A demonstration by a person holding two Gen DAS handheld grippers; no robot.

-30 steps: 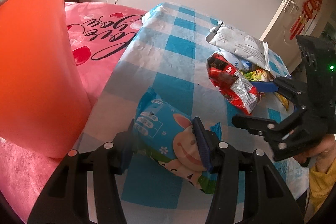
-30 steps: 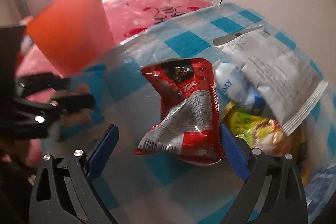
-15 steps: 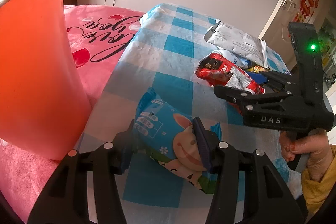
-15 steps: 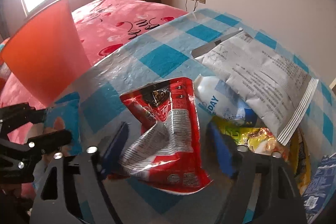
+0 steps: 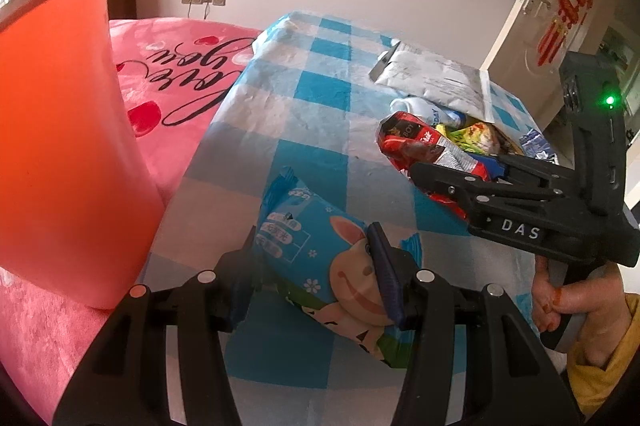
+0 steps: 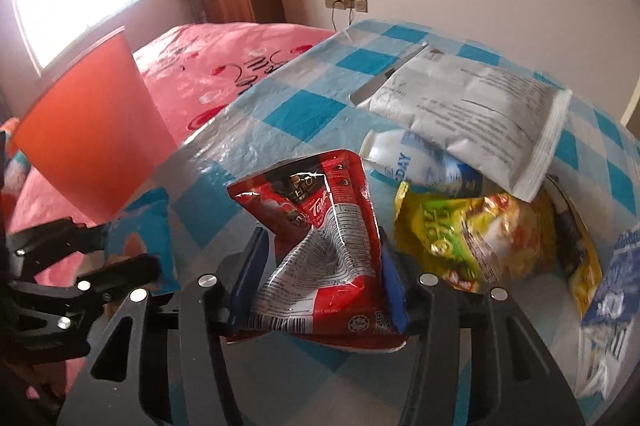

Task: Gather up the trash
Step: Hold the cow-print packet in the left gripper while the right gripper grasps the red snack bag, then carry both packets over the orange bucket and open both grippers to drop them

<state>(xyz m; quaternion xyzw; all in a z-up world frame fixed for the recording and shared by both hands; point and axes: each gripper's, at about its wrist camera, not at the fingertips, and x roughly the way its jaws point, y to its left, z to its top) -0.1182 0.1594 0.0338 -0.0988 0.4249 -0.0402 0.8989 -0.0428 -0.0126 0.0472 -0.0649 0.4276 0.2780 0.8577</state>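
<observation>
Bedroom, pink bed [image 5: 176,82], blue-checked table [image 5: 320,94]. Orange bin [image 5: 60,146] on bed by table's left edge. Left gripper [image 5: 316,270] squeezes blue pig packet [image 5: 320,258] near front edge. Right gripper [image 6: 320,278] squeezes red wrapper [image 6: 320,226]. Trash pile [image 6: 480,186] at right edge.

The right gripper [image 5: 416,172], at three o'clock in the left view, bears "DAS". The pink bedspread [image 5: 180,86], at ten o'clock, reads "Love you". The white bottle [image 6: 420,162] shows "DAY".
</observation>
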